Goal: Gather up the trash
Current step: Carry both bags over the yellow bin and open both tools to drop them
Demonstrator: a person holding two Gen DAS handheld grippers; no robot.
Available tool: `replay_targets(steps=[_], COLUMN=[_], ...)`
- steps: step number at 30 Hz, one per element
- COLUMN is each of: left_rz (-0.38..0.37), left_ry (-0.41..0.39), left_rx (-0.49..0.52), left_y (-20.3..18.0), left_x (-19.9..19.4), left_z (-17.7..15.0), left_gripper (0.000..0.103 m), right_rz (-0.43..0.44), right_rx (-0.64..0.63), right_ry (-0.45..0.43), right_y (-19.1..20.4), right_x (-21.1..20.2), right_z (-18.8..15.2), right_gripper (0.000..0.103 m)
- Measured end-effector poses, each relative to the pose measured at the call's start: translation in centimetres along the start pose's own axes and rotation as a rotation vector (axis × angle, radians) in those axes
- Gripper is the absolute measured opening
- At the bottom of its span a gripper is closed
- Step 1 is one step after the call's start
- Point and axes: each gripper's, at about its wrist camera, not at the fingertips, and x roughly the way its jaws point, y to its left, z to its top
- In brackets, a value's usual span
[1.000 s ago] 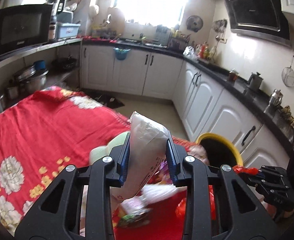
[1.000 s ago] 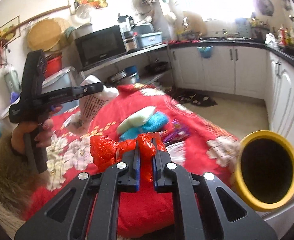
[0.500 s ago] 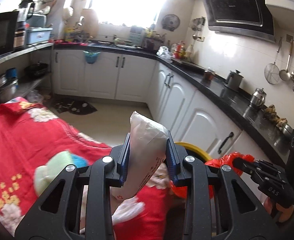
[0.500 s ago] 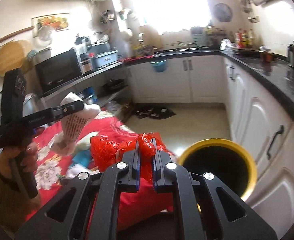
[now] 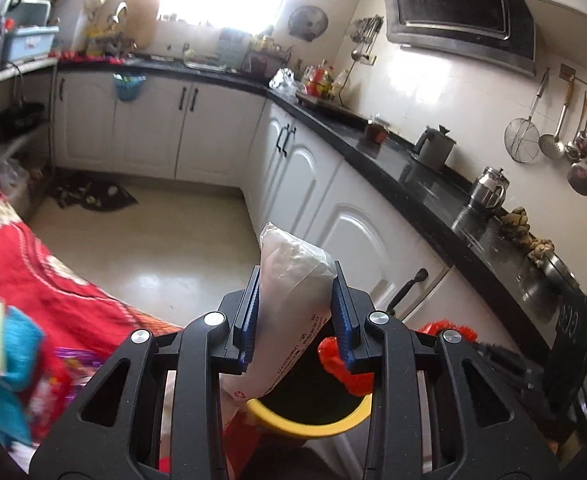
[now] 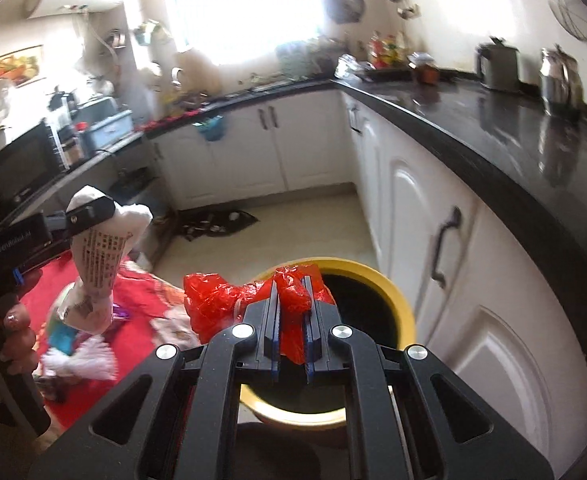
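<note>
I've swung both tongs from the red-clothed worktop (image 6: 141,292) over the yellow-rimmed bin (image 6: 397,308), left tongs (image 5: 295,320) pinching the white printed bag (image 5: 289,280), right tongs (image 6: 292,332) pinching the red plastic bag (image 6: 217,300), so dropping comes next.

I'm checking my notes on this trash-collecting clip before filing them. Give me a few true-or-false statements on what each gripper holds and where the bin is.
1. The left gripper grips a pale printed plastic bag. True.
2. The right gripper is open. False: it is shut on a crumpled red plastic bag.
3. The yellow-rimmed bin stands beside the white cabinets. True.
4. The red bag already lies inside the bin. False: it is held at the bin's near rim.
</note>
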Motion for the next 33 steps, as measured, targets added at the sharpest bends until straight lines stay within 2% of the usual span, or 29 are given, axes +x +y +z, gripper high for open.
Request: replay_targets(steps=[4, 15, 25, 28, 30, 32, 33], left_rz=[-0.012, -0.045, -0.053, -0.055, -0.061, -0.050, -0.045], left_ry=[0.037, 0.093, 0.156, 0.166, 0.180, 0.182, 0.181], left_rx=[0.002, 0.003, 0.028, 0.026, 0.011, -0.002, -0.012], left_y=[-1.0, -2.2, -2.3, -2.3, -2.0, -1.7, -1.6], left_x=[3.7, 10.2, 14.5, 15.2, 15.5, 15.4, 15.3], left_z=[-0.4, -1.2, -2.8, -2.9, -3.0, -3.0, -2.9], left_gripper=[0.025, 0.025, 0.029, 0.034, 0.041, 0.053, 0.054], right_rz=[-0.047, -0.117, -0.118, -0.116, -0.120, -0.120, -0.124], right_rx=[0.006, -0.032, -0.044, -0.033, -0.019, 0.003, 0.009], right_ry=[0.022, 0.111, 0.157, 0.153, 0.143, 0.127, 0.124], right_y=[-1.3, -2.7, -3.2, -3.4, -3.7, -4.2, -4.4], right_x=[1.4, 5.8, 8.7, 8.9, 8.7, 8.4, 8.3], right_z=[-0.6, -3.2, -4.4, -4.3, -4.3, -4.0, -3.9], right_gripper=[0.009, 0.009, 0.011, 0.023, 0.039, 0.045, 0.045])
